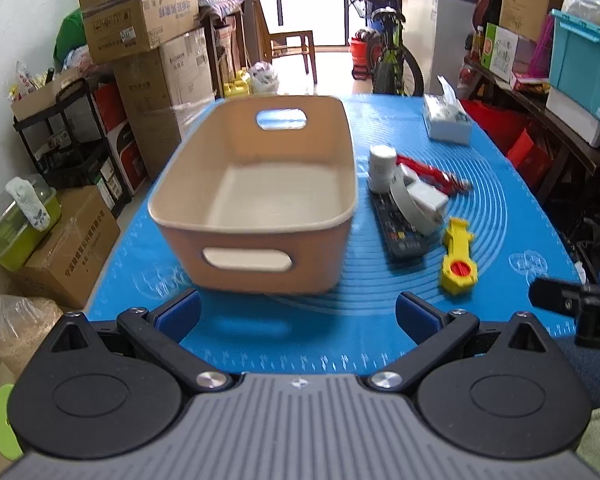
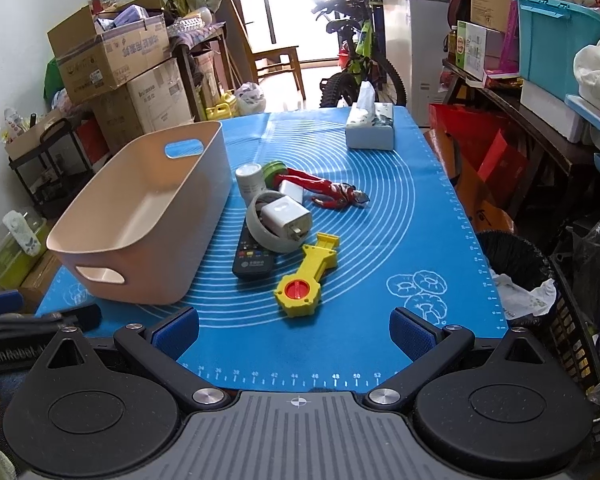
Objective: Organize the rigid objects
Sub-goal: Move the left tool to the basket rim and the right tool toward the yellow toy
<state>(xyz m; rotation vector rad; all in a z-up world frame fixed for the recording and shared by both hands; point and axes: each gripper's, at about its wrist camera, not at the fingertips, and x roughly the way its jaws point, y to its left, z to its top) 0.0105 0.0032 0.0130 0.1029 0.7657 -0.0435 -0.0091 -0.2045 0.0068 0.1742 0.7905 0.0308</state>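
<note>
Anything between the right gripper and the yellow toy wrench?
Nothing visible. The yellow toy wrench lies on bare blue mat just ahead of the open right gripper; the remote sits to its left.

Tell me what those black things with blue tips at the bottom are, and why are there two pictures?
Those are two grabbing tools that a person holds, one in each hand. Each tool has a camera looking out over its jaws, so you get one picture from the left gripper and one from the right gripper. Both have their jaws wide open and hold nothing. On the blue mat stands an empty beige bin. Beside it lies a pile of things to tidy: a yellow toy, a black remote, a white charger in a grey ring, a white bottle, a green tin and a red figure. A tissue box sits farther back.
</note>
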